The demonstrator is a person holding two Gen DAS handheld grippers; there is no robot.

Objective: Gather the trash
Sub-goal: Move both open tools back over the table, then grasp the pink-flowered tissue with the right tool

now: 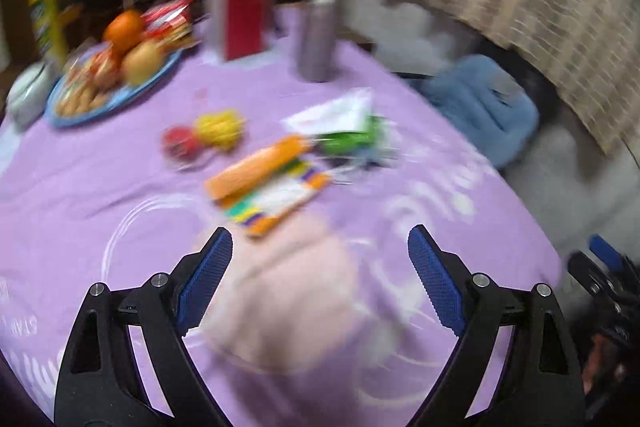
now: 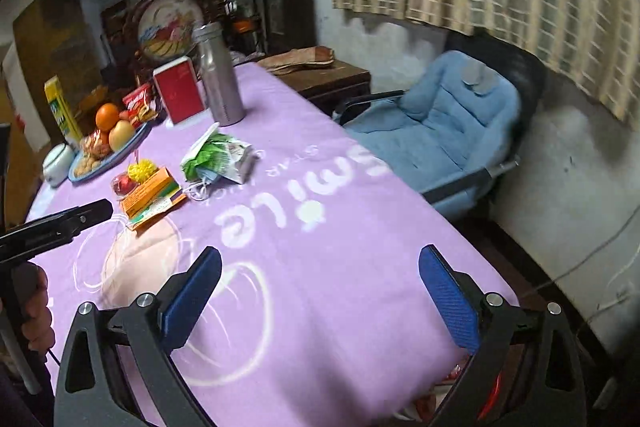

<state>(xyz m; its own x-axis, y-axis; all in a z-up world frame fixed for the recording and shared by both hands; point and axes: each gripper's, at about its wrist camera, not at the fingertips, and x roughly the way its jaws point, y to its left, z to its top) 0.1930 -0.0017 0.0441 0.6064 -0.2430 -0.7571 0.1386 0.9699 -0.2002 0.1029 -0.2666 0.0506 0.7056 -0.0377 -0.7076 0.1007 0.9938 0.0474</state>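
Trash lies mid-table on the purple cloth (image 2: 320, 267): a flattened orange carton (image 1: 260, 167) (image 2: 150, 193), a green and white wrapper (image 1: 352, 139) (image 2: 216, 155), a blue face mask (image 2: 208, 181), and a yellow ball (image 1: 220, 123) (image 2: 140, 171) beside a red ball (image 1: 180, 143) (image 2: 122, 184). My left gripper (image 1: 320, 239) is open and empty above the cloth, just short of the carton. My right gripper (image 2: 320, 259) is open and empty over the near right part of the table, well short of the trash. The left wrist view is blurred.
At the back stand a steel bottle (image 2: 220, 83), a red box (image 2: 180, 95), a blue plate (image 2: 116, 157) of fruit and biscuits, a yellow carton (image 2: 60, 111) and a white bowl (image 2: 58, 159). A blue cushioned chair (image 2: 440, 123) stands right of the table.
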